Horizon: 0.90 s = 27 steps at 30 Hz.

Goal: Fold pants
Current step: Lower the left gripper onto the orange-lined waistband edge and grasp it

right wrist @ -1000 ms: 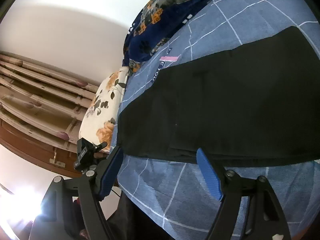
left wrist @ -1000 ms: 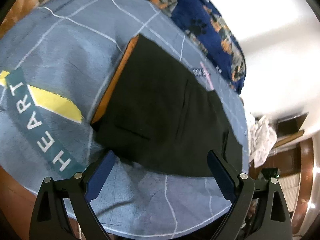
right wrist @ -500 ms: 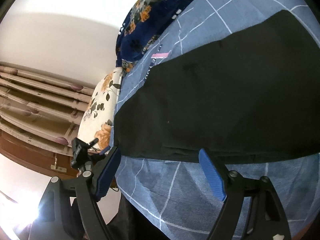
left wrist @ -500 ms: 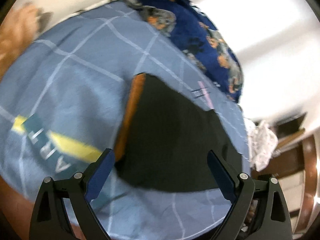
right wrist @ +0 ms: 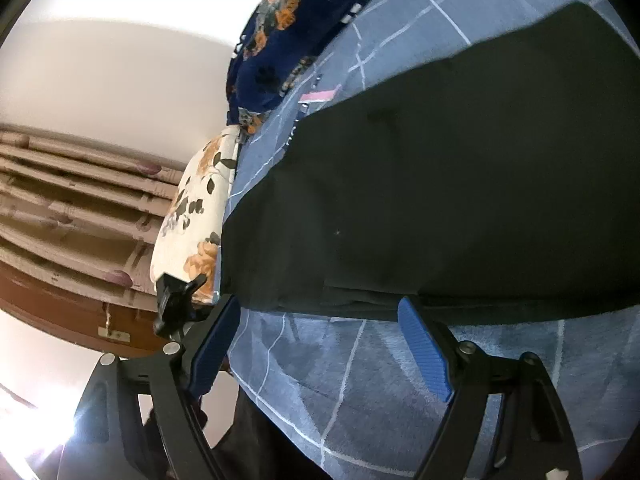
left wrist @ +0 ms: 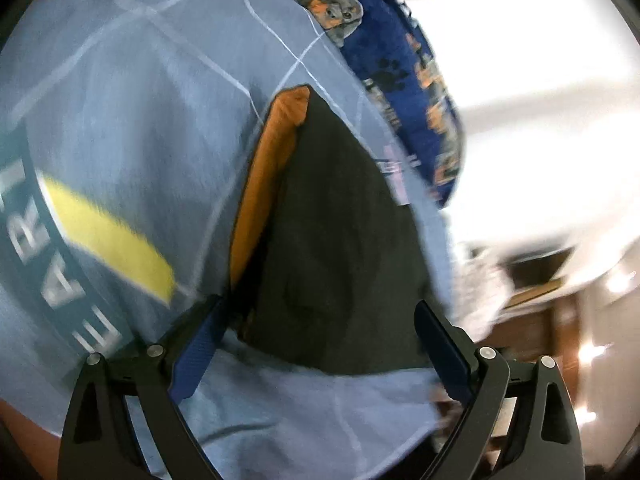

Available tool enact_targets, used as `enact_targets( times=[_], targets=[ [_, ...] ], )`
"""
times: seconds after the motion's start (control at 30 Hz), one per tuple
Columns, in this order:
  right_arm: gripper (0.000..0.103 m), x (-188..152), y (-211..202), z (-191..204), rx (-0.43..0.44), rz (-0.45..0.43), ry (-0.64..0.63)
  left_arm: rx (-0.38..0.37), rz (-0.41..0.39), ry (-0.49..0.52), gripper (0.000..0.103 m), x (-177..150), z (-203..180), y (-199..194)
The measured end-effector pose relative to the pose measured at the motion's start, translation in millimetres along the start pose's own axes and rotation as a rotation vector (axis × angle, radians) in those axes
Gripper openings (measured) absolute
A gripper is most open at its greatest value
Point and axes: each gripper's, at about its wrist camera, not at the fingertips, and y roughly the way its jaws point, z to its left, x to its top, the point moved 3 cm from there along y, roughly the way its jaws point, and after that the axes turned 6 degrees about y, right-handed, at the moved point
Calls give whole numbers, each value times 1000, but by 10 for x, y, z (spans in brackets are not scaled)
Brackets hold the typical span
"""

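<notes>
Black pants [left wrist: 336,240] lie folded flat on a blue checked bedspread [left wrist: 132,92]; an orange lining strip [left wrist: 264,184] shows along their left edge. My left gripper [left wrist: 320,344] is open and empty, its blue pads just before the pants' near edge. In the right wrist view the pants [right wrist: 440,184] spread wide across the bed. My right gripper [right wrist: 320,344] is open and empty, with its fingertips at the pants' near hem.
A dark blue floral blanket [left wrist: 404,80] is bunched at the far side of the bed, also in the right wrist view [right wrist: 288,40]. A white floral pillow [right wrist: 192,216] lies at the bed's end. Curtains [right wrist: 72,208] hang beyond it. The bedspread [right wrist: 360,380] has a teal and yellow print [left wrist: 80,240].
The left gripper has swung and moved closer to the pants' near left corner; its view is blurred by motion. The right gripper has edged closer to the hem. Both stay open.
</notes>
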Motion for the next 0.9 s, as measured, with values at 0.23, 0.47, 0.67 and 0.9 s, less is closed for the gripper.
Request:
enact_targets(
  times=[0.23,0.47,0.67,0.9],
  targets=[
    [81,-22,52,12,0,10,2,-34,5,30,93,-122,-155,117],
    [84,-40,40,-5,1,4,15,-170,-130,-37,93,24,-191,-14],
    [87,-40,54,-7,3,1,19,-108,-111,2,93,-19,-181,53],
    [88,-51,81,-8,2,8,22,-21,-119,17,93,-42,-241,198]
  ],
)
